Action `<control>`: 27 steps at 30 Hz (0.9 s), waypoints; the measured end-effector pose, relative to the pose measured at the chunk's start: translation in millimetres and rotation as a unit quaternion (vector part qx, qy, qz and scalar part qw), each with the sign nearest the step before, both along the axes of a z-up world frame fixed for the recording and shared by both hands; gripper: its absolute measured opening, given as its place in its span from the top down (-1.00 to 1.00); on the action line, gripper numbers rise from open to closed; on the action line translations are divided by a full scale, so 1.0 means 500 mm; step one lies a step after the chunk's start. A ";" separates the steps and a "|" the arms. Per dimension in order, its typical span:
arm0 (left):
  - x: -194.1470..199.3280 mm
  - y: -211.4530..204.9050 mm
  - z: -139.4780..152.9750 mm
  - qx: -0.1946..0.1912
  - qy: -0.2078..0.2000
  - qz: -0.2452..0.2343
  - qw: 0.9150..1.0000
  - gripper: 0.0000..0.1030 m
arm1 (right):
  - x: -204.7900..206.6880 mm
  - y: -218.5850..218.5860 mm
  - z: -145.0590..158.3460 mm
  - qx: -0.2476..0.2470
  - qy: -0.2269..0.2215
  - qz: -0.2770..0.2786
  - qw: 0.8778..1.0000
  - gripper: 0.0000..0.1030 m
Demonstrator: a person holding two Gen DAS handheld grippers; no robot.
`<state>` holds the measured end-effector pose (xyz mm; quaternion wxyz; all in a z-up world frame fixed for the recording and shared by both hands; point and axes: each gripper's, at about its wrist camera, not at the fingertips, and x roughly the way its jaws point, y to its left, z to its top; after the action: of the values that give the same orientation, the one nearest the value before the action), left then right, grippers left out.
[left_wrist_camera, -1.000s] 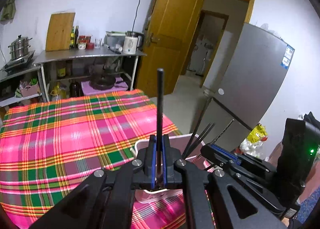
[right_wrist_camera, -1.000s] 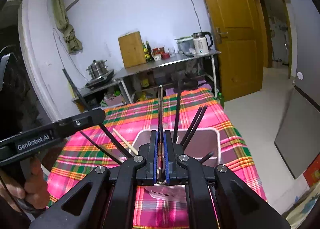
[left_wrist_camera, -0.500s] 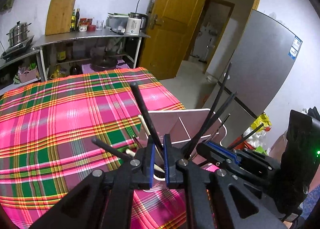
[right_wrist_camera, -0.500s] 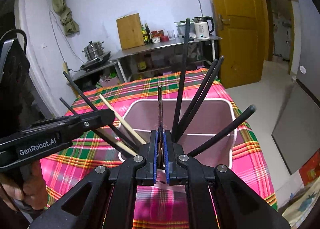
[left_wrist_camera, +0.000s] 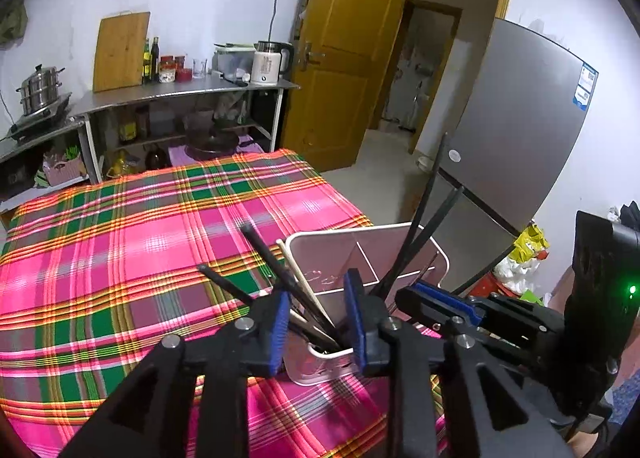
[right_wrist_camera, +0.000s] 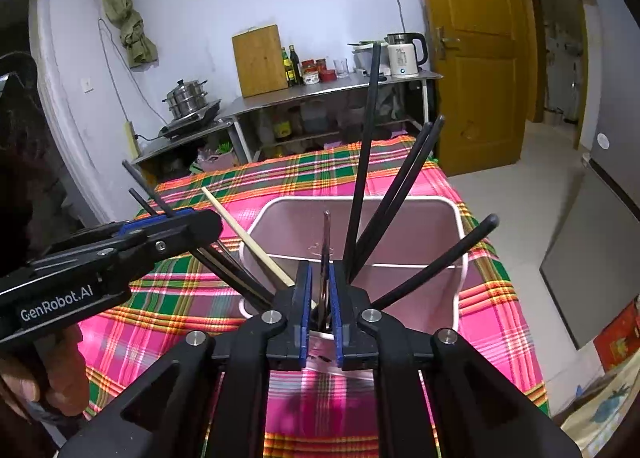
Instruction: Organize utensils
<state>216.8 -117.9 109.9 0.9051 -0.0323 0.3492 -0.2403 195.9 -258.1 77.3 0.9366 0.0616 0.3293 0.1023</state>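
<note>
A pink divided utensil holder (left_wrist_camera: pixel 404 230) (right_wrist_camera: pixel 460 258) stands on the plaid tablecloth (left_wrist_camera: pixel 120 258). Several black chopsticks (right_wrist_camera: pixel 362 161) and a pale wooden chopstick (right_wrist_camera: pixel 244 236) lean in its near compartment. My left gripper (left_wrist_camera: pixel 316 322) is open just above the near rim, with black chopsticks (left_wrist_camera: pixel 264 254) standing between its blue pads but not clamped. My right gripper (right_wrist_camera: pixel 322 298) is nearly closed around a thin metal utensil (right_wrist_camera: pixel 326 242) that stands inside the holder. The left gripper also shows in the right wrist view (right_wrist_camera: pixel 176 225).
The holder stands near the table's right edge. Beyond it are a grey fridge (left_wrist_camera: pixel 520 117) and a yellow door (left_wrist_camera: pixel 344 37). A steel shelf (left_wrist_camera: pixel 180 93) with a kettle, bottles, cutting board and pot lines the far wall.
My left gripper lowered its black chopstick into the holder and opened, letting it go. My right gripper lowered the metal utensil into the holder and its jaws parted slightly.
</note>
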 end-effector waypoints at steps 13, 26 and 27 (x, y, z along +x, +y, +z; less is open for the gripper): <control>-0.061 0.050 0.030 -0.005 -0.034 0.031 0.999 0.14 | -0.067 -0.001 0.049 -0.001 -0.035 0.001 0.999 0.68; -0.170 0.054 0.034 0.001 -0.085 0.048 0.995 -0.07 | -0.151 0.002 0.064 -0.010 -0.064 0.001 0.998 0.65; -0.181 0.053 0.033 0.002 -0.091 0.046 0.995 -0.08 | -0.158 0.004 0.062 -0.010 -0.065 0.002 0.998 0.65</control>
<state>126.4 -91.4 126.4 0.9433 -0.0247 0.2636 -0.2003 117.1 -256.4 108.3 0.9565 0.0445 0.2686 0.1048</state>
